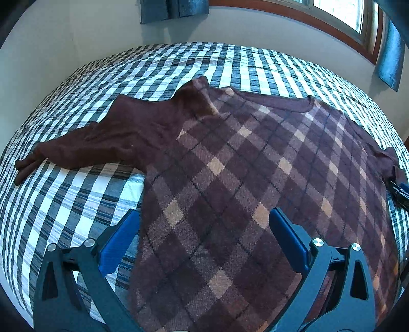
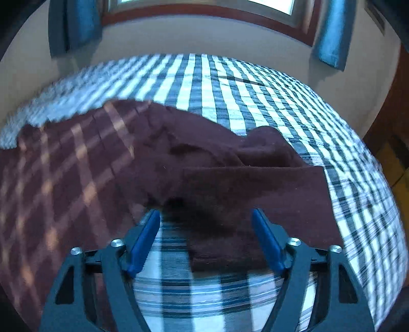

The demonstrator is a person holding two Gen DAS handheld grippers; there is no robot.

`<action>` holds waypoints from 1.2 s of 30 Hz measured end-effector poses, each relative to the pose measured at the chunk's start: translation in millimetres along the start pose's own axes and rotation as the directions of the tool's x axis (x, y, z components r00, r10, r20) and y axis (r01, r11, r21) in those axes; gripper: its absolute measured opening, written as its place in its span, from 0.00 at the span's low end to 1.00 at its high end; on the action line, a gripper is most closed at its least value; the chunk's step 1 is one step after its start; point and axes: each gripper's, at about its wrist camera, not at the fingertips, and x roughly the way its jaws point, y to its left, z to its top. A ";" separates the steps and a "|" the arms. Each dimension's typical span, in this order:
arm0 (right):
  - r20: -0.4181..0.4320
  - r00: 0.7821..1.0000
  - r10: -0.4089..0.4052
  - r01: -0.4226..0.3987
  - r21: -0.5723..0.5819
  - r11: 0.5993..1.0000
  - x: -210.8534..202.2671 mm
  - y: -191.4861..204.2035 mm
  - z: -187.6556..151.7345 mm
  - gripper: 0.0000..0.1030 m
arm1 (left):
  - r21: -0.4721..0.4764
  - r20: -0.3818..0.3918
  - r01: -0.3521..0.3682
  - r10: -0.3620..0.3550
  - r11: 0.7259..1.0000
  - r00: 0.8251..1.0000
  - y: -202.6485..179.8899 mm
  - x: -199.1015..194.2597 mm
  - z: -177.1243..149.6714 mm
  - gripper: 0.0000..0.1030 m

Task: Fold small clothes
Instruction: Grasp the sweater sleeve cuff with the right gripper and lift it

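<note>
A brown argyle sweater (image 1: 230, 166) lies flat on the checked bedspread (image 1: 64, 204), its collar toward the far side. Its plain brown left sleeve (image 1: 89, 145) stretches out to the left. My left gripper (image 1: 204, 214) hovers open over the sweater's lower left side edge, one finger above the bedspread and one above the knit. In the right wrist view the right sleeve (image 2: 255, 184) lies bunched and folded on the bedspread (image 2: 230, 102). My right gripper (image 2: 205, 212) stands open astride it, with the sleeve's cloth between the blue fingers (image 2: 147, 237) and the pads apart from it.
The bed meets a pale wall (image 1: 76, 38) on the far side, under a wood-framed window (image 1: 332, 15) with blue curtains (image 2: 332, 33). The bed's right edge drops to dark wood (image 2: 388, 122). Bare bedspread lies beyond the collar and left of the sweater.
</note>
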 end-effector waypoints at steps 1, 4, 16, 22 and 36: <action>-0.017 0.999 0.043 -0.042 0.037 0.998 1.4 -9.4 -0.4 0.13 | -0.001 -0.003 0.001 -0.001 1.000 1.000 0.1 0.6 0.0 0.98; 0.045 0.991 0.127 -0.133 0.185 0.974 -15.9 -54.8 0.6 0.08 | -0.002 -0.007 0.002 -0.002 1.000 1.000 0.9 1.9 0.7 0.98; 0.117 0.991 0.069 -0.127 0.617 0.776 -30.8 -280.8 -32.3 0.08 | -0.010 -0.011 0.011 -0.011 1.000 1.000 -3.3 4.1 2.6 0.98; 0.146 0.964 0.223 -0.255 0.746 0.615 3.2 -322.9 -72.8 0.20 | 0.000 -0.038 0.005 -0.005 1.000 0.999 -11.2 9.8 1.6 0.98; 0.297 0.938 0.179 -0.347 0.795 0.498 -7.3 -348.3 -105.7 0.03 | 0.003 -0.059 -0.015 0.015 1.000 0.998 -15.3 10.2 0.0 0.98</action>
